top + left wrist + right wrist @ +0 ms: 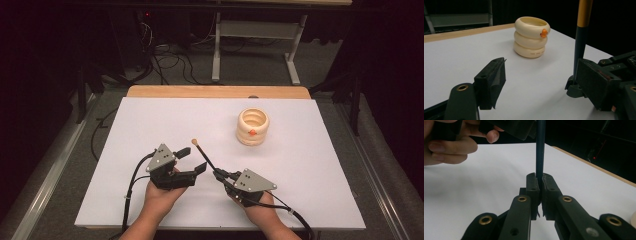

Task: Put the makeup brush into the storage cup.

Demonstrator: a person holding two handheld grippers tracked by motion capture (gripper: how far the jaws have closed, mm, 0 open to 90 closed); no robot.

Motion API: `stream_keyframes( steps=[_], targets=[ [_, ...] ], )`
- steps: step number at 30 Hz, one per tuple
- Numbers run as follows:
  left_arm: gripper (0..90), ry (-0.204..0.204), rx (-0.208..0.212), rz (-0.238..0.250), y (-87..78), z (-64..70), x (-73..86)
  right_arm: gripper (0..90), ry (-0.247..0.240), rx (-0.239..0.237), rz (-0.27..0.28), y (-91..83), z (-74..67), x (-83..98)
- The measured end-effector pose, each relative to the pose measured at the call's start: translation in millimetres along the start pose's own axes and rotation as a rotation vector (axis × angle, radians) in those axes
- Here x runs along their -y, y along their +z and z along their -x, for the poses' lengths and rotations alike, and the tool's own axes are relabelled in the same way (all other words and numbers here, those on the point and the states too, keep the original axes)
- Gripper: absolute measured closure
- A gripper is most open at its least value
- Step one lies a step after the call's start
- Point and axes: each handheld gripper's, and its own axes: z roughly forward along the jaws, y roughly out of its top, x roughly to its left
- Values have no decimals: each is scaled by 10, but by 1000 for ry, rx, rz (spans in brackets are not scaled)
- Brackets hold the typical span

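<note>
A thin dark stick [206,157] with a tan tip is held by its lower end in my shut right gripper [219,174] and slants up to the far left. In the right gripper view both jaws press on the stick [540,152] where my right gripper [539,182] closes. My left gripper [193,159] stands open just left of the stick, which is not between its jaws. In the left gripper view my left gripper [540,66] is wide open, and the stick [580,45], gold higher up, rises beside its right jaw.
A cream cup [252,126] made of stacked rings, with an orange spot, stands at the far right of the white board [150,120]; the left gripper view shows the cup [531,37] ahead. A wooden table edge [215,91] runs behind the board. A hand [449,143] is at the upper left.
</note>
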Motion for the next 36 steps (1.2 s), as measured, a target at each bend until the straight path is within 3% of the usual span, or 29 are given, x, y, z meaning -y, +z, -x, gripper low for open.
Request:
stream_keyframes(
  steps=[17, 25, 36],
  targets=[
    [322, -6, 55, 17, -1, 22, -2, 878, 0, 7, -17, 28, 3, 8],
    [452, -16, 101, 48, -28, 26, -15, 878, -2, -1, -29, 64, 8, -5],
    [621, -5, 128, 54, -37, 20, -8, 878, -42, -13, -64, 127, -46, 8]
  ],
)
